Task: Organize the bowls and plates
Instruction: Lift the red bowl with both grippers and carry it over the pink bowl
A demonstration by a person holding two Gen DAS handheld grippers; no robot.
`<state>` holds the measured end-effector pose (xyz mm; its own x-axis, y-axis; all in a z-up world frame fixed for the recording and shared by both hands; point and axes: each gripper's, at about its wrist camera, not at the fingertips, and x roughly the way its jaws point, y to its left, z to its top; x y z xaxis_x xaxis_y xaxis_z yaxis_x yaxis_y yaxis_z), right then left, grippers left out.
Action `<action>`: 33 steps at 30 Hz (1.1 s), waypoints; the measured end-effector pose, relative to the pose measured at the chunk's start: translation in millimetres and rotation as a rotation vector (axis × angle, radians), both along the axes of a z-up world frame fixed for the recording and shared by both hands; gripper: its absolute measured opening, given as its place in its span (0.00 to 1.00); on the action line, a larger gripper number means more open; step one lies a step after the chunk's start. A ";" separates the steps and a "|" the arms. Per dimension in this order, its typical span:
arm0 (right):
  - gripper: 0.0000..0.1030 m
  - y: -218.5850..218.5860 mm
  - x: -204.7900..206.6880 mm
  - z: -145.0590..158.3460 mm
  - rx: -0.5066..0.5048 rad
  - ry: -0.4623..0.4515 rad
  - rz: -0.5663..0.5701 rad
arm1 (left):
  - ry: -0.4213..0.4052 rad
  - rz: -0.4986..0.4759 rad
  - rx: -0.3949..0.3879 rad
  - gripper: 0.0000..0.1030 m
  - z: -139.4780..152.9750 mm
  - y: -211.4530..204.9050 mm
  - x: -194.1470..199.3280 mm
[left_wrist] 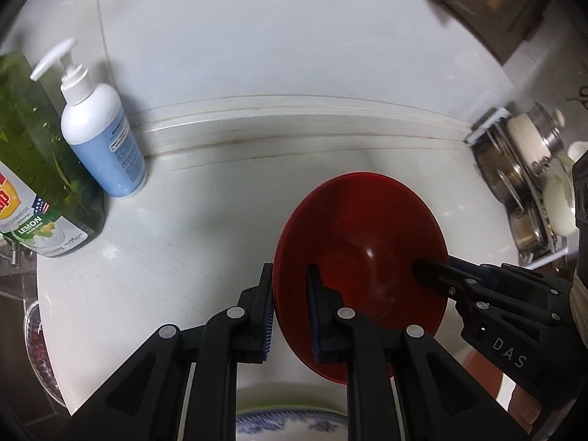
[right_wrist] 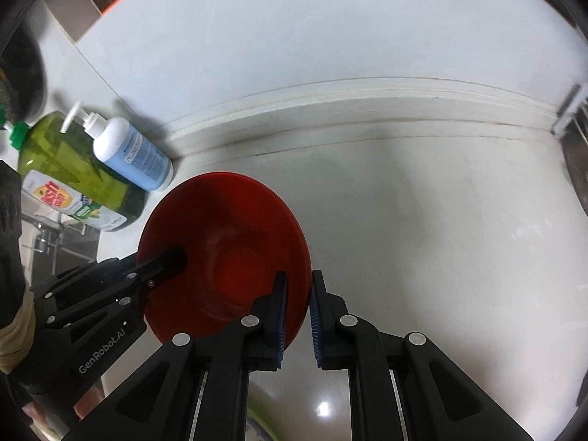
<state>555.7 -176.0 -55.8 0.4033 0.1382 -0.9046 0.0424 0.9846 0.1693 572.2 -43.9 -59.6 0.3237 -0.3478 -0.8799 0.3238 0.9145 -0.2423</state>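
Note:
A red bowl (left_wrist: pixel 362 253) hangs above the white counter, held by both grippers at opposite sides of its rim. My left gripper (left_wrist: pixel 290 275) is shut on the bowl's left rim, one finger inside and one outside. My right gripper (right_wrist: pixel 298 281) is shut on the bowl's right rim (right_wrist: pixel 228 242) in the same way. In the left wrist view the right gripper (left_wrist: pixel 437 275) reaches in from the right. In the right wrist view the left gripper (right_wrist: pixel 161 261) reaches in from the left. A blue-patterned plate (left_wrist: pixel 290 422) lies below, at the bottom edge.
A white and blue pump bottle (left_wrist: pixel 99 136) and a green dish soap bottle (left_wrist: pixel 36 169) stand at the left by the wall. A dish rack with metal pots (left_wrist: pixel 529 183) is at the right. The white counter (left_wrist: pixel 183 257) stretches between them. A sink edge lies at the far left.

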 end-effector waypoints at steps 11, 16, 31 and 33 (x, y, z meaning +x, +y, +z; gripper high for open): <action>0.13 -29.8 -66.5 28.2 0.006 -0.067 -0.075 | -0.036 -0.081 -0.021 0.16 28.8 -38.4 -58.9; 0.13 -45.5 -100.0 39.1 -0.003 -0.096 -0.113 | -0.046 -0.133 -0.026 0.16 36.8 -56.8 -87.5; 0.13 -96.6 -192.9 42.5 -0.011 -0.138 -0.274 | -0.027 -0.292 -0.035 0.16 36.2 -112.7 -158.1; 0.13 -101.1 -200.0 39.8 -0.011 -0.130 -0.286 | -0.022 -0.308 -0.029 0.16 33.6 -119.5 -165.1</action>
